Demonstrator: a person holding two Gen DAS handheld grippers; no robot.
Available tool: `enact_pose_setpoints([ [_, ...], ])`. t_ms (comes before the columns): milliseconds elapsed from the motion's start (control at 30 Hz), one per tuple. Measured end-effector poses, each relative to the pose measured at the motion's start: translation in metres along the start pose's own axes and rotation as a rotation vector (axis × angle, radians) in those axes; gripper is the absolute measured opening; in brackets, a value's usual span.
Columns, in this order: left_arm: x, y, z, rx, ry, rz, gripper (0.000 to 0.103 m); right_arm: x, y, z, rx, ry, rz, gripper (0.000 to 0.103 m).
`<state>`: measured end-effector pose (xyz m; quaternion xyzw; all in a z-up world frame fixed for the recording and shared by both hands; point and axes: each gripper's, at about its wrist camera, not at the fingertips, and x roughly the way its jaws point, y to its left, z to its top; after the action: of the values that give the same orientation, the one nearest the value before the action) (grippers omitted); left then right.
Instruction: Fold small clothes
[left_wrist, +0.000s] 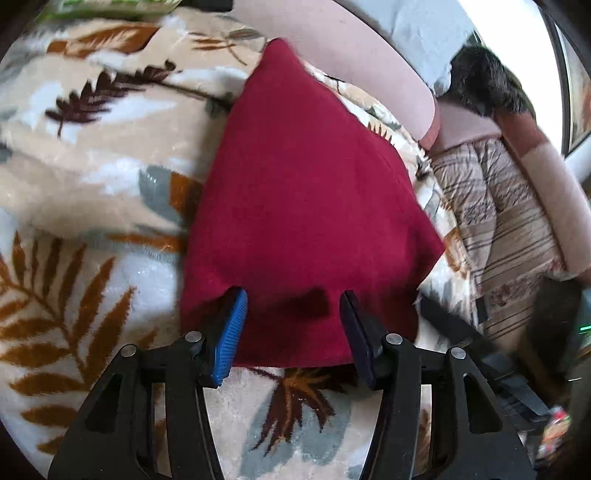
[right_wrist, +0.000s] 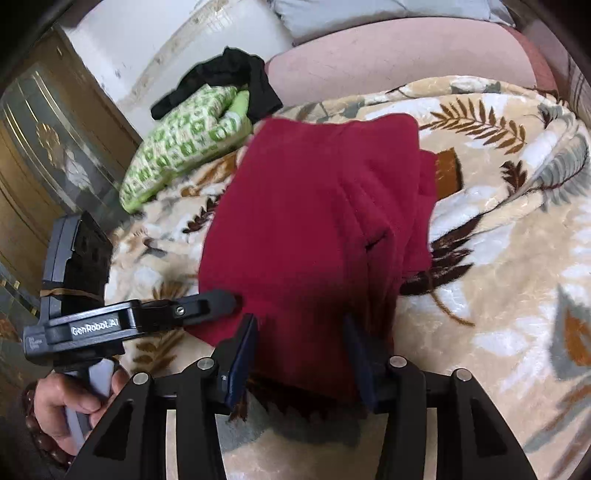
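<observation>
My left tongs (left_wrist: 293, 308), jaws parted, straddle the near edge of the folded red garment (left_wrist: 306, 192) on the leaf-print blanket (left_wrist: 92, 184); striped bedding (left_wrist: 498, 221) at three o'clock.

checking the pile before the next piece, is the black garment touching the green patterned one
Touching. The right wrist view shows the black garment draped directly over the top end of the green patterned garment, no gap between them.

Bedroom, daylit.
Beige plush leaf-print blanket (right_wrist: 498, 229) covers the bed; padded pink headboard (right_wrist: 388, 62) behind, white wall (right_wrist: 140, 44) beside it, ornate brown wooden door (right_wrist: 44, 147) at left, bright window (left_wrist: 517, 33).
</observation>
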<state>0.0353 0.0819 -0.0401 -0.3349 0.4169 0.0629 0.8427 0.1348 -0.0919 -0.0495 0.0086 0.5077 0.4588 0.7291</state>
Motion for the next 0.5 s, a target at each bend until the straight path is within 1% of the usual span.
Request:
enact_pose_setpoints([
  [33, 0.001, -0.001, -0.001, 0.008, -0.005, 0.008, 0.052, -0.013, 0.006, 0.004, -0.03, -0.063, -0.024, 0.045],
  [67, 0.001, -0.001, -0.001, 0.008, -0.01, 0.01, 0.052, -0.028, 0.013, 0.009, -0.08, -0.147, -0.063, 0.045],
  [133, 0.002, -0.002, -0.001, 0.006, -0.015, 0.016, 0.052, -0.041, 0.024, 0.019, -0.164, -0.251, -0.158, 0.046],
  [167, 0.002, -0.003, 0.0, 0.007, -0.016, 0.023, 0.052, -0.04, 0.028, 0.027, -0.199, -0.276, -0.195, 0.046],
  [200, 0.003, -0.003, 0.0, 0.007, -0.016, 0.028, 0.052, -0.036, 0.029, 0.035, -0.219, -0.28, -0.217, 0.046],
  [233, 0.003, -0.003, 0.0, 0.006, -0.018, 0.033, 0.052, -0.028, 0.03, 0.045, -0.241, -0.269, -0.23, 0.046],
  [333, 0.005, -0.009, -0.002, 0.021, -0.023, 0.062, 0.052, 0.0, 0.03, 0.071, -0.286, -0.218, -0.232, 0.046],
  [367, 0.006, -0.012, -0.002, 0.035, -0.025, 0.079, 0.052, 0.013, 0.029, 0.08, -0.296, -0.182, -0.218, 0.046],
  [400, 0.007, -0.015, -0.003, 0.05, -0.027, 0.094, 0.052, 0.028, 0.029, 0.086, -0.3, -0.132, -0.217, 0.046],
  [467, 0.01, -0.023, -0.004, 0.092, -0.027, 0.132, 0.052, 0.066, 0.014, 0.092, -0.286, 0.003, -0.288, 0.046],
  [500, 0.011, -0.025, -0.004, 0.103, -0.027, 0.145, 0.052, 0.08, -0.003, 0.088, -0.258, 0.051, -0.269, 0.049],
])
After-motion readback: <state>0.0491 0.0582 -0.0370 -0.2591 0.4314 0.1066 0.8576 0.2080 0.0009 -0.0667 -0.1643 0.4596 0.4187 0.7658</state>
